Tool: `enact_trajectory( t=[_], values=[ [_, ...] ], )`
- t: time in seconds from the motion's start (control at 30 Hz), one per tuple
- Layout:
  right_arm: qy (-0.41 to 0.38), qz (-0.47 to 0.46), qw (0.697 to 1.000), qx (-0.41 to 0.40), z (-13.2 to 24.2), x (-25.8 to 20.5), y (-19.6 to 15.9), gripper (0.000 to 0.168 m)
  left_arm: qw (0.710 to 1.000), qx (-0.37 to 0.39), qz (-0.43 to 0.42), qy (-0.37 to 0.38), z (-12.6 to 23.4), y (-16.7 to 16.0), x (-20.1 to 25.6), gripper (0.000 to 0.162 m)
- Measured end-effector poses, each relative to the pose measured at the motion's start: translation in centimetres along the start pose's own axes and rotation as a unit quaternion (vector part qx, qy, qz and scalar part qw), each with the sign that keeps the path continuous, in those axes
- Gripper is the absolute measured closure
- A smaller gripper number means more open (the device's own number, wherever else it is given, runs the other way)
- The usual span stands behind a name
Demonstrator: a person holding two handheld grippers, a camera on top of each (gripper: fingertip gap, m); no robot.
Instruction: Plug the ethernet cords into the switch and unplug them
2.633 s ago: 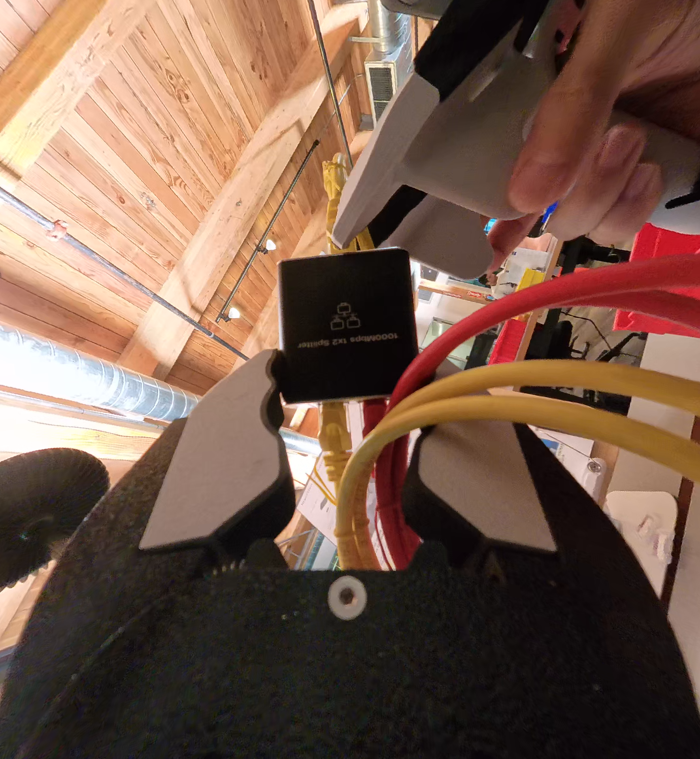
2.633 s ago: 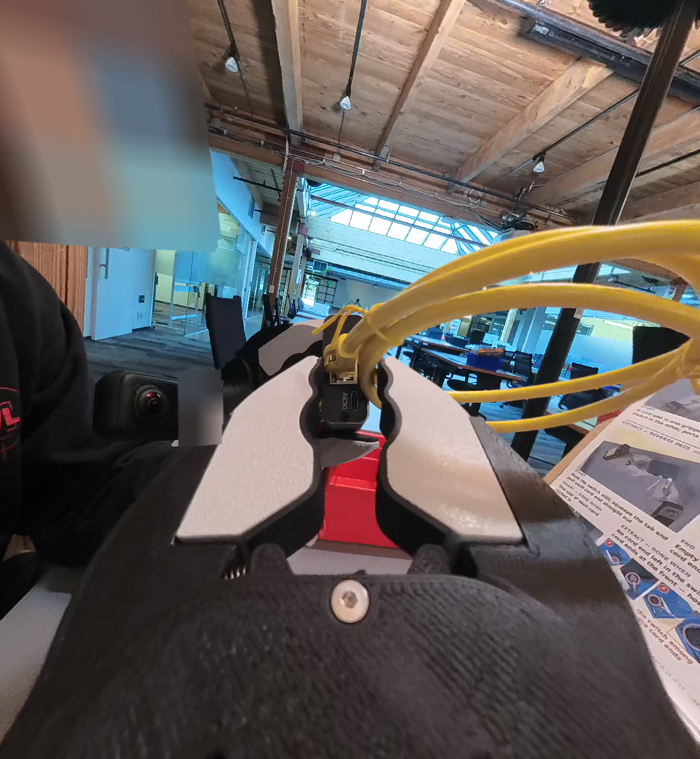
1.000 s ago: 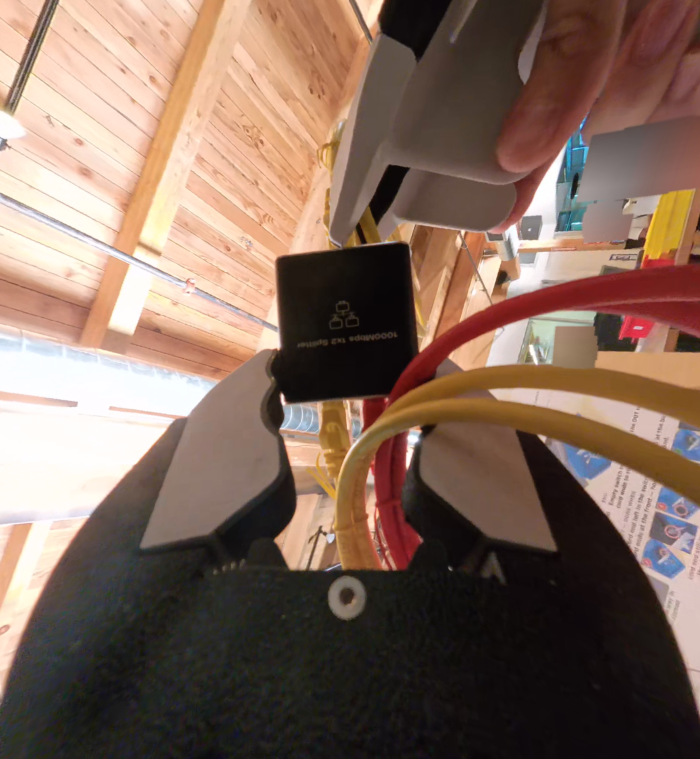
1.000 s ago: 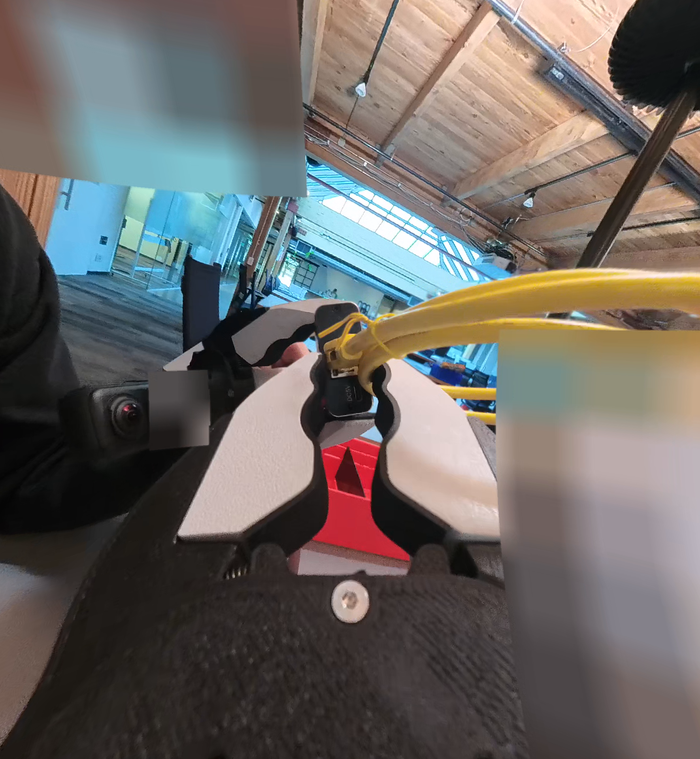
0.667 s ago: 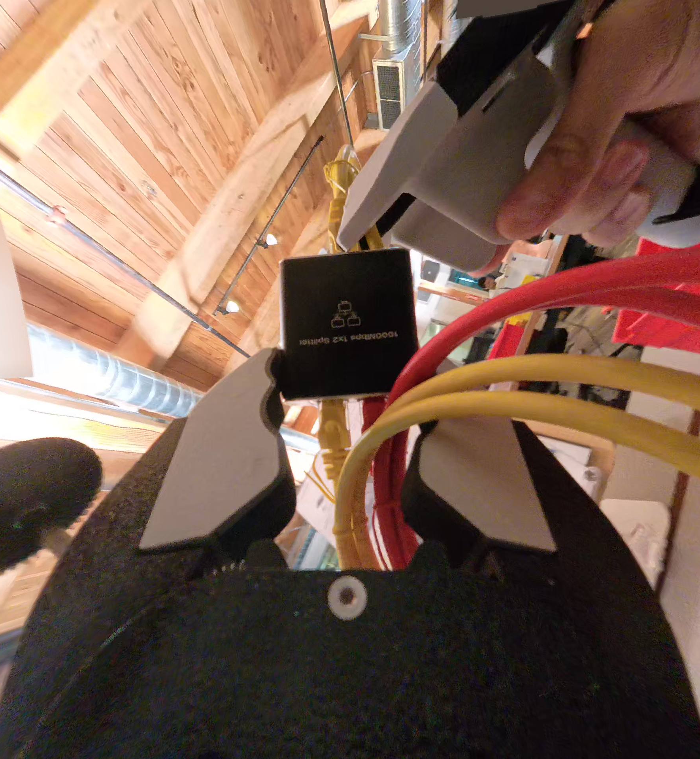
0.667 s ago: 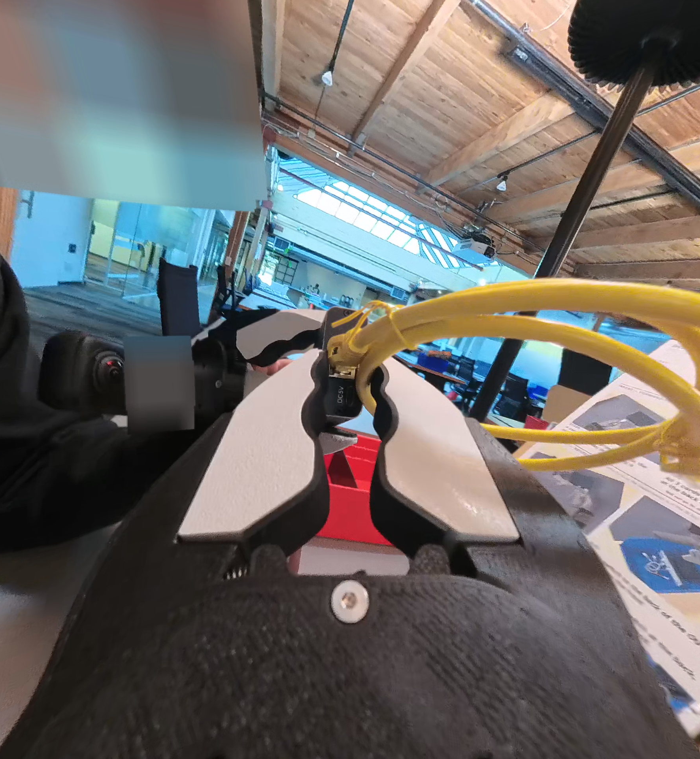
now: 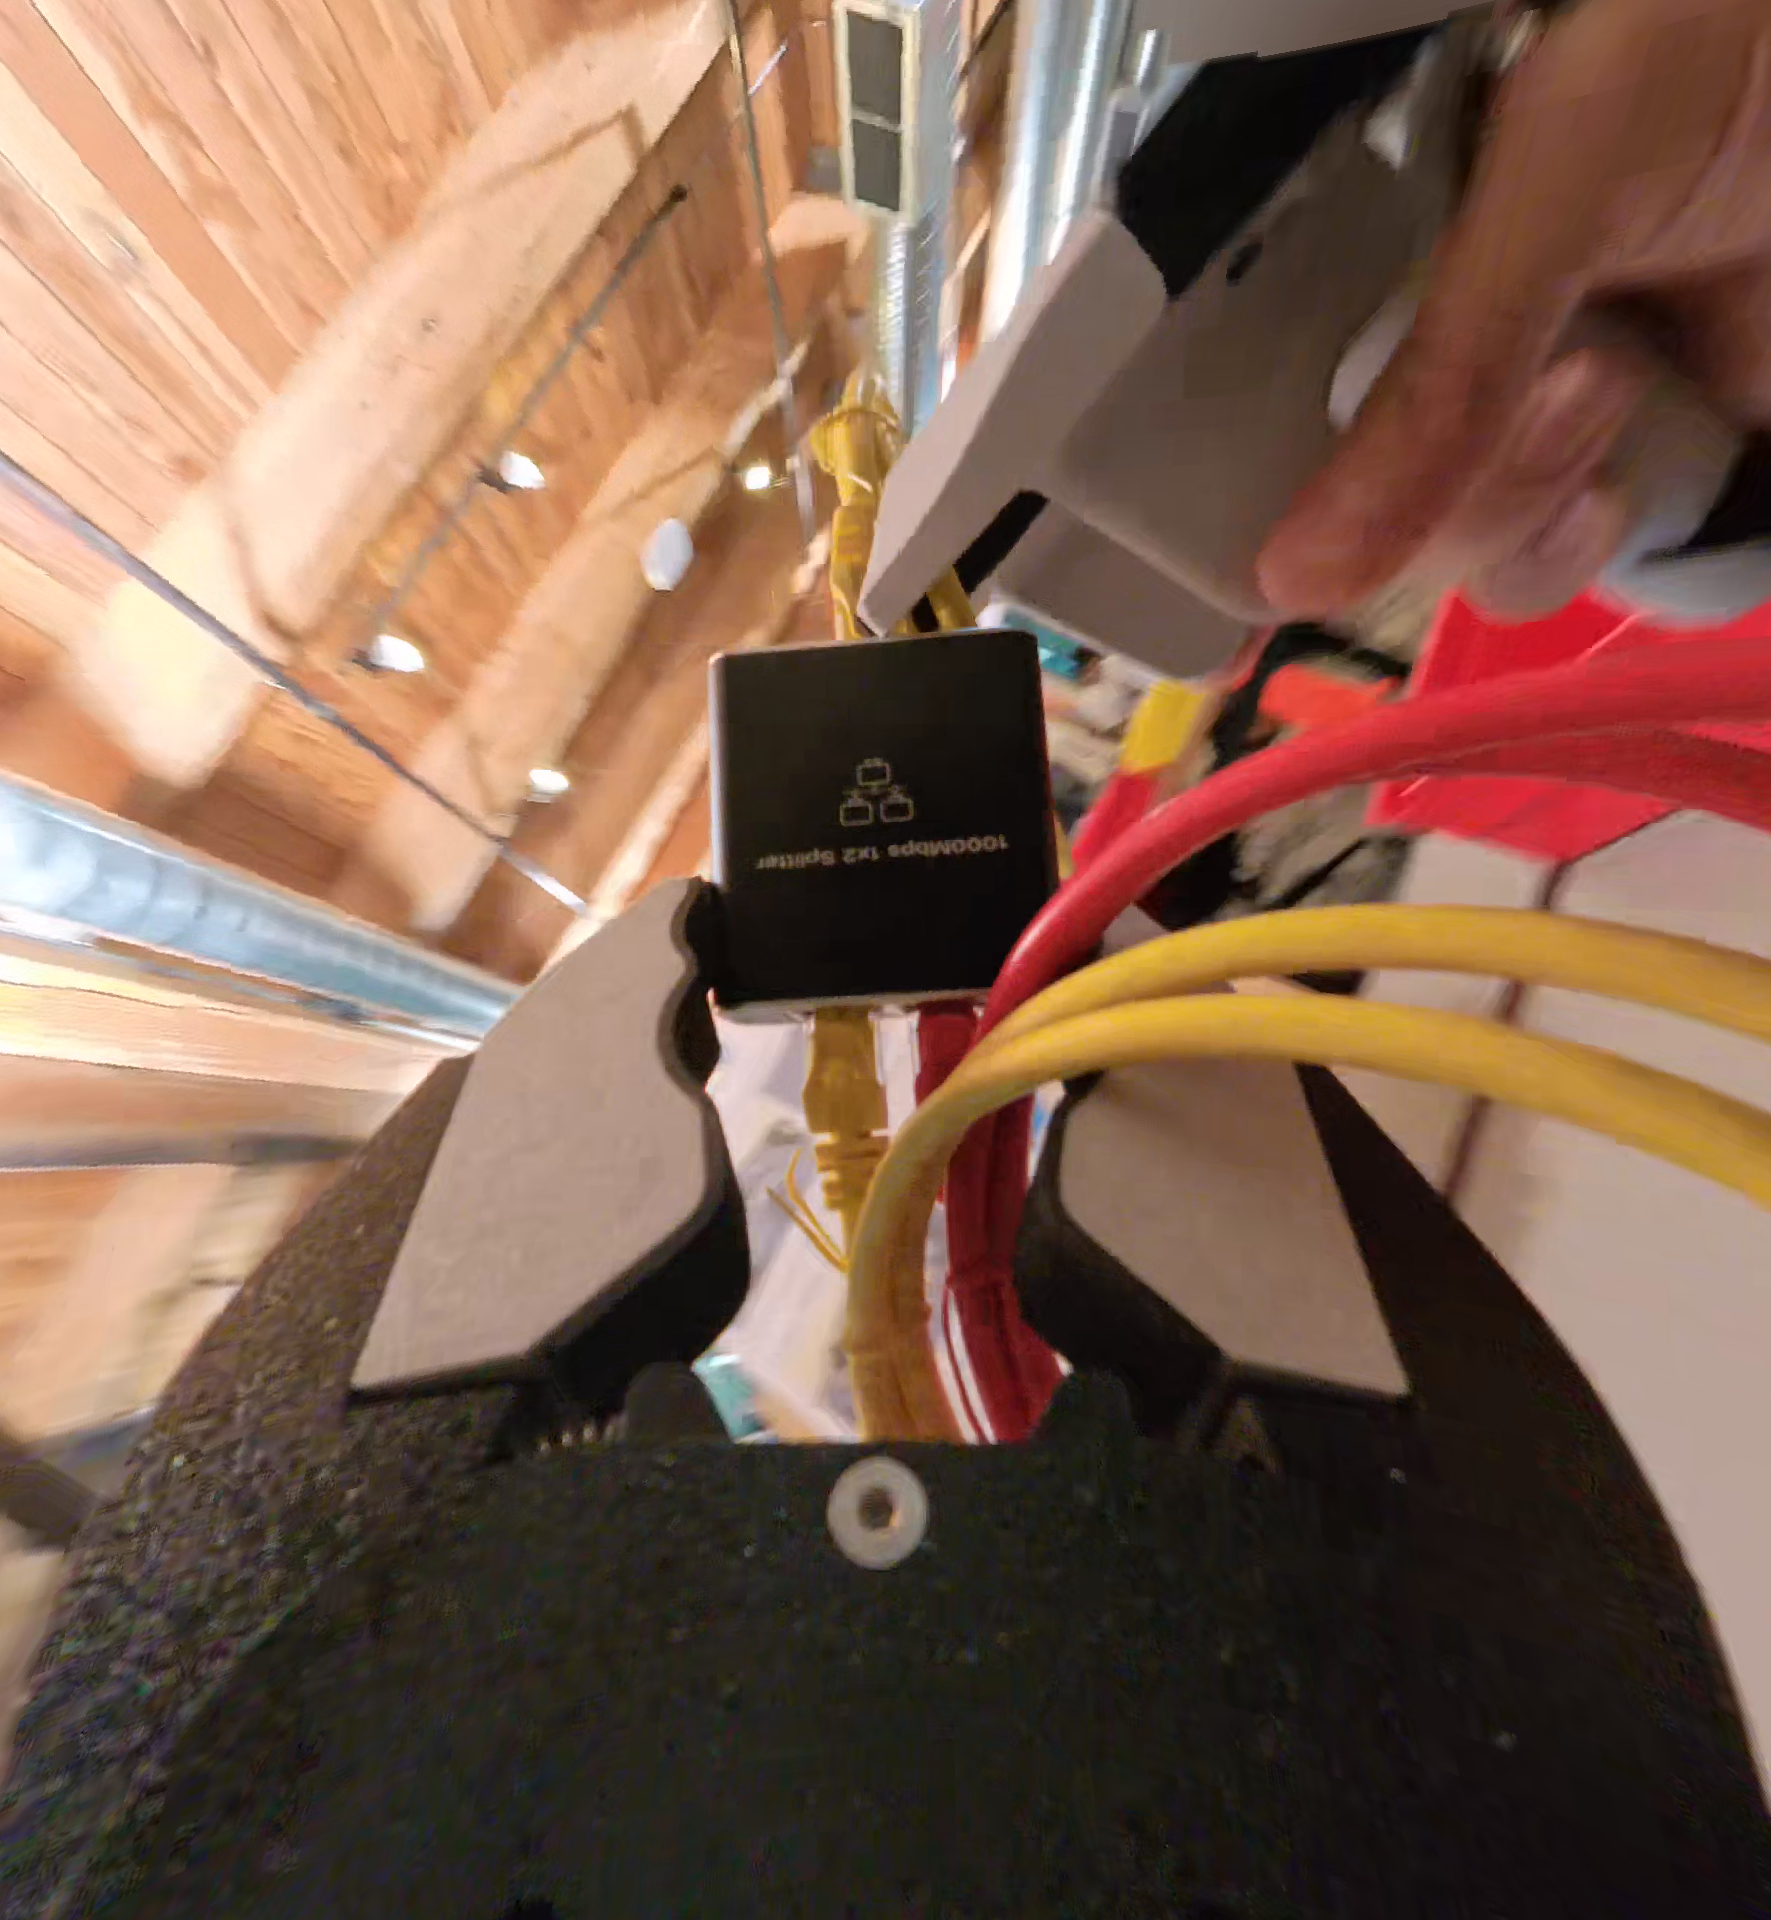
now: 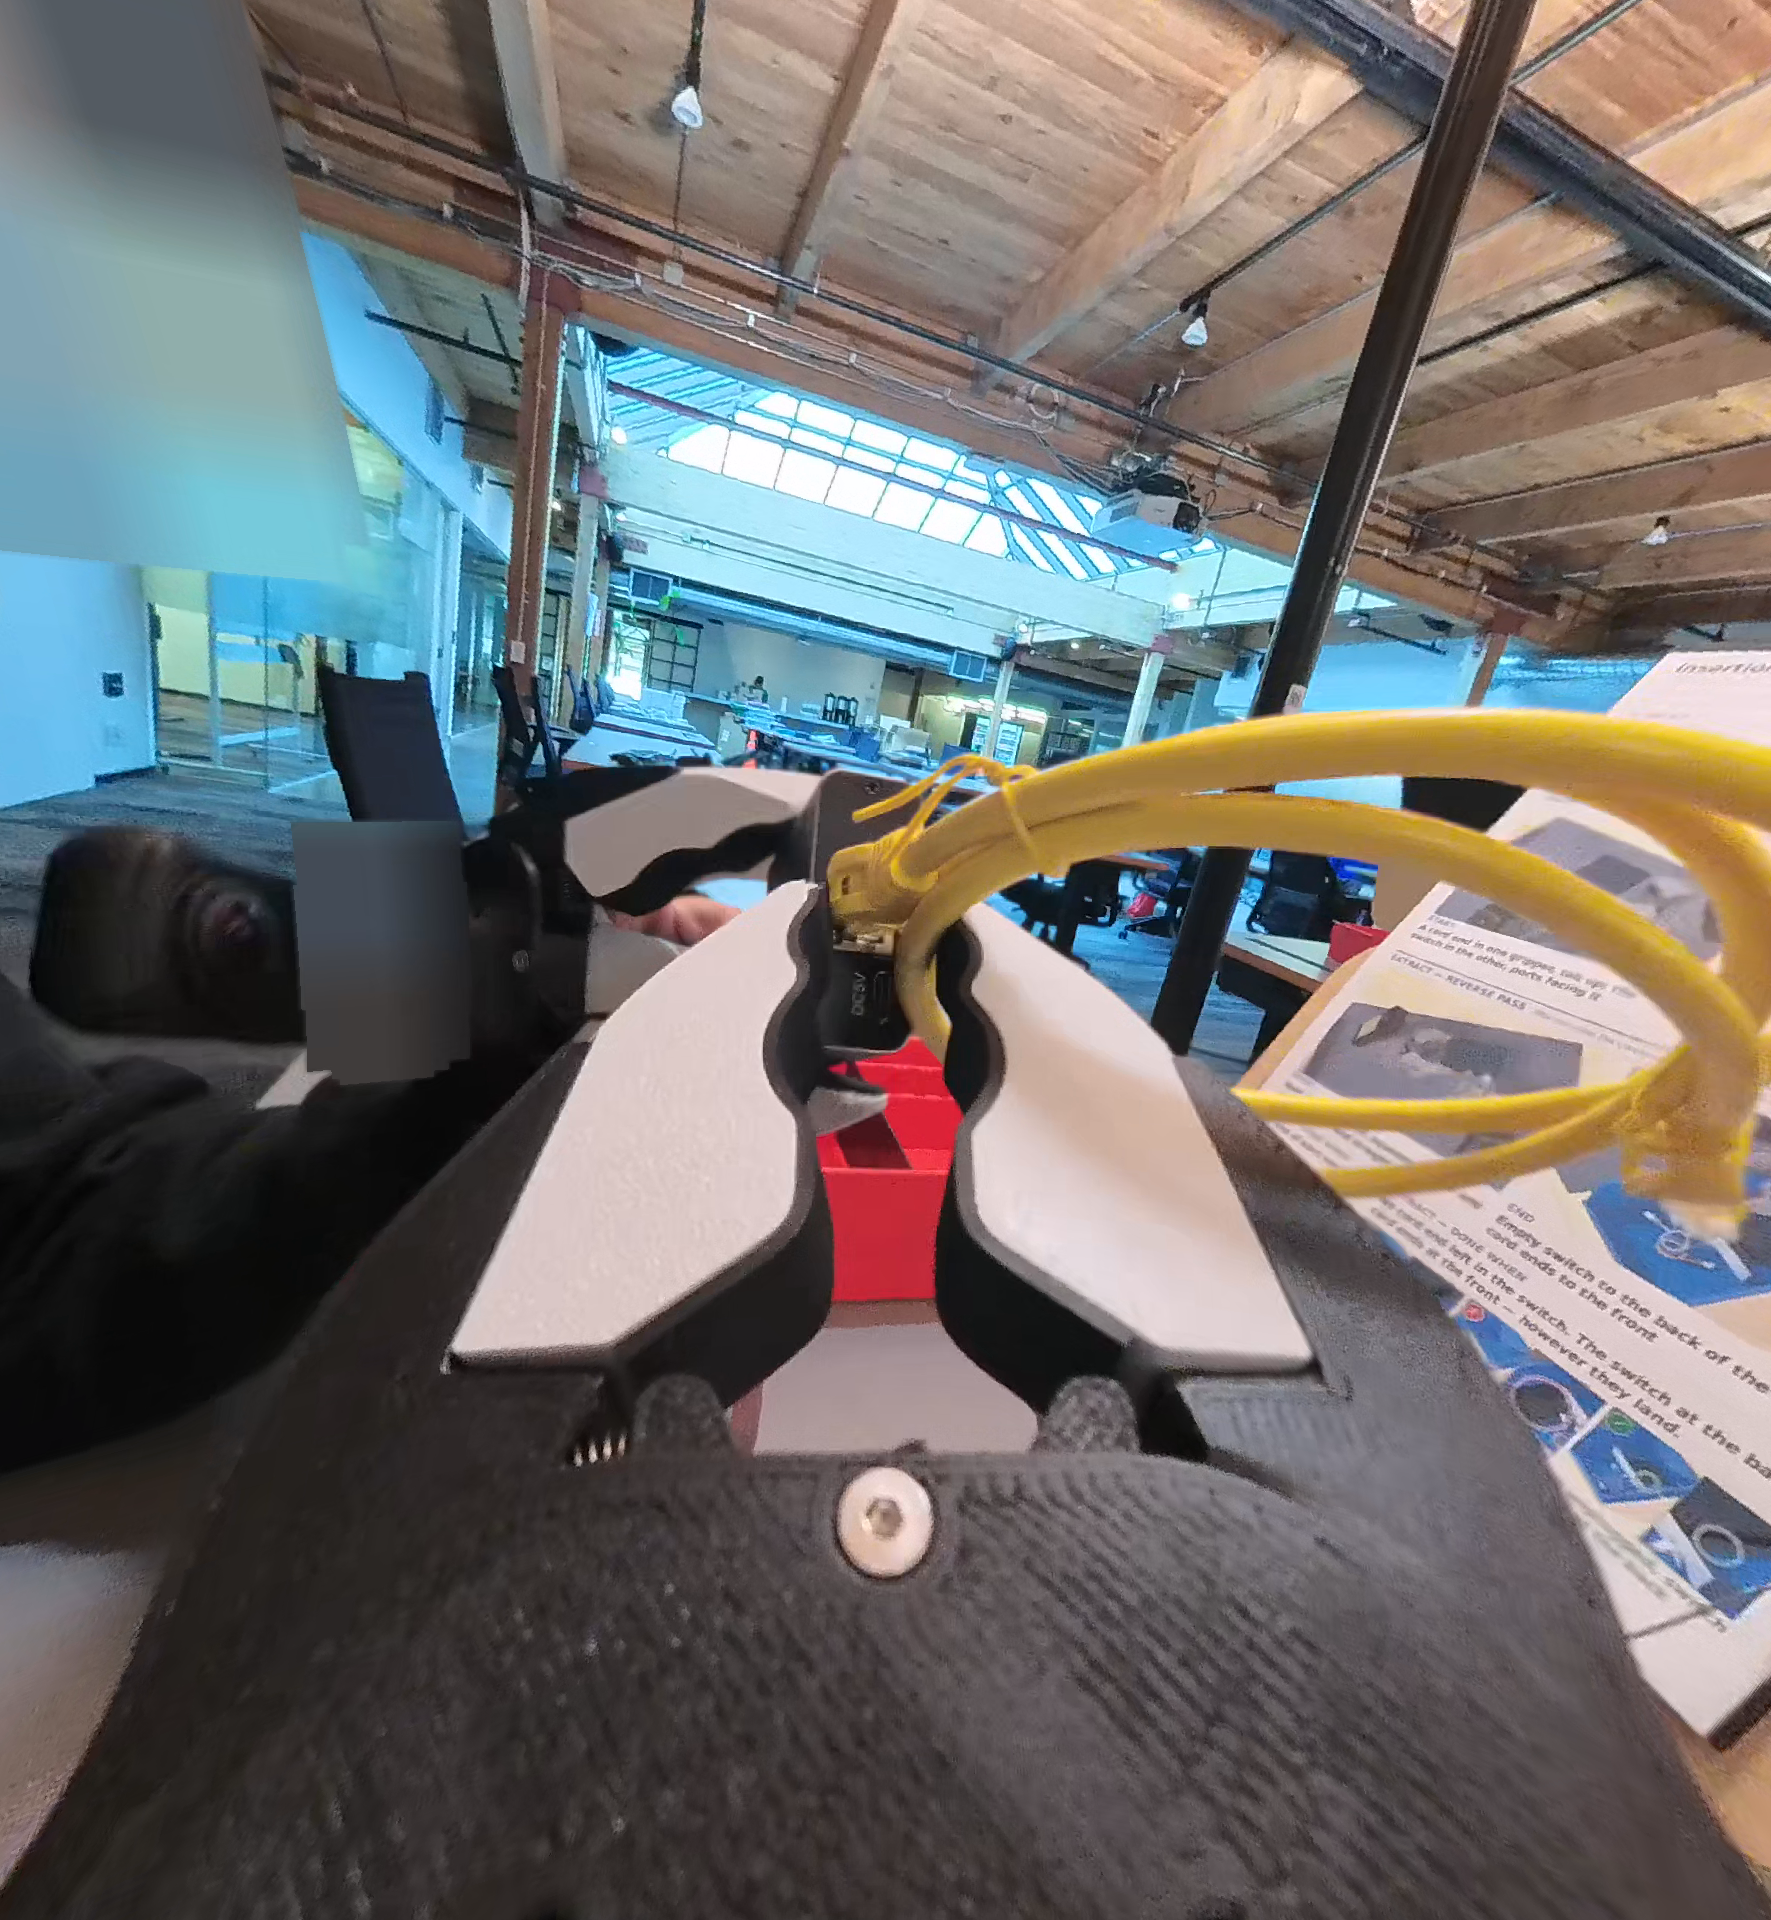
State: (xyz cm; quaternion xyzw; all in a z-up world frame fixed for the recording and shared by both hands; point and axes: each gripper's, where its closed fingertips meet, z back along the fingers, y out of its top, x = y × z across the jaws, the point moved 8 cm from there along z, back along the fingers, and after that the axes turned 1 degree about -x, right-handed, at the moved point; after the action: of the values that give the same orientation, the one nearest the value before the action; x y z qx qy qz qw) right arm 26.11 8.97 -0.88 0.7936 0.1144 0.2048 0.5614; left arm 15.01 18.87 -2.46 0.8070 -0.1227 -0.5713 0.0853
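Observation:
The black switch [image 7: 876,821], a small box, sits between my left gripper's [image 7: 876,987] fingers, which are shut on its near end. A yellow plug [image 7: 839,1081] and a red plug [image 7: 948,1049] sit in its near side. Red cords [image 7: 1432,717] and yellow cords [image 7: 1432,997] arc off to the right. My right gripper [image 7: 922,613] comes in from the upper right, shut on the yellow cord's plug at the switch's far side. In the right wrist view that gripper [image 8: 886,935] pinches the yellow plug [image 8: 865,883] against the switch [image 8: 855,997]; the left gripper [image 8: 673,831] holds the switch from behind.
A person's hand [image 7: 1587,312] grips the right tool. Red bins [image 8: 876,1184] stand on the table below the grippers. A printed instruction sheet [image 8: 1587,1143] leans at the right. A black pole [image 8: 1317,540] rises behind. A dark sleeve [image 8: 81,1195] fills the left.
Both grippers have swung and tilted together with the switch held between them, so the backgrounds shifted. Both grips look unchanged. The yellow cord's loop now hangs farther right.

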Motion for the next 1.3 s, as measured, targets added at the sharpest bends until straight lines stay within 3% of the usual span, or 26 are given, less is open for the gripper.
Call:
enact_trajectory(
  t=[0.07,0.23,0.37,0.47,0.57,0.7,0.93,1.17,1.3],
  values=[
    [0.003,-0.013,1.0,0.003,0.0,0.1,0.0,0.146,0.998,0.01,0.056,-0.032,-0.1,-0.1,0.0,0.099],
    [-0.056,-0.113,0.991,-0.036,-0.8,0.8,-0.6,0.144,0.999,-0.045,0.019,0.014,-0.6,-1.4,0.2,0.098],
    [-0.04,-0.111,0.991,-0.067,-0.8,0.4,-0.7,0.151,0.996,-0.063,-0.002,0.07,-0.1,-2.5,-0.9,0.099],
    [0.015,-0.132,0.991,-0.025,-1.6,-0.8,0.1,0.149,0.99,-0.071,-0.067,0.105,0.2,-2.6,-1.0,0.099],
    [0.008,-0.14,0.99,-0.028,-1.9,-0.7,-0.3,0.141,0.984,-0.062,-0.102,0.13,0.4,-2.2,-1.0,0.099],
    [0.036,-0.148,0.988,0.04,-1.5,-0.8,0.3,0.143,0.98,-0.038,-0.137,0.137,0.5,-1.4,-0.7,0.099],
    [0.061,-0.126,0.989,0.045,-1.4,-1.0,0.3,0.151,0.976,-0.018,-0.155,0.15,0.8,-0.5,-0.6,0.098],
    [0.057,-0.089,0.992,0.067,-1.4,-1.3,0.4,0.148,0.983,0.011,-0.123,0.138,1.0,0.0,-0.6,0.099],
    [0.055,-0.072,0.992,0.091,-1.4,-1.4,0.5,0.152,0.991,0.037,-0.063,0.114,0.9,0.3,-0.6,0.099]
  ],
)
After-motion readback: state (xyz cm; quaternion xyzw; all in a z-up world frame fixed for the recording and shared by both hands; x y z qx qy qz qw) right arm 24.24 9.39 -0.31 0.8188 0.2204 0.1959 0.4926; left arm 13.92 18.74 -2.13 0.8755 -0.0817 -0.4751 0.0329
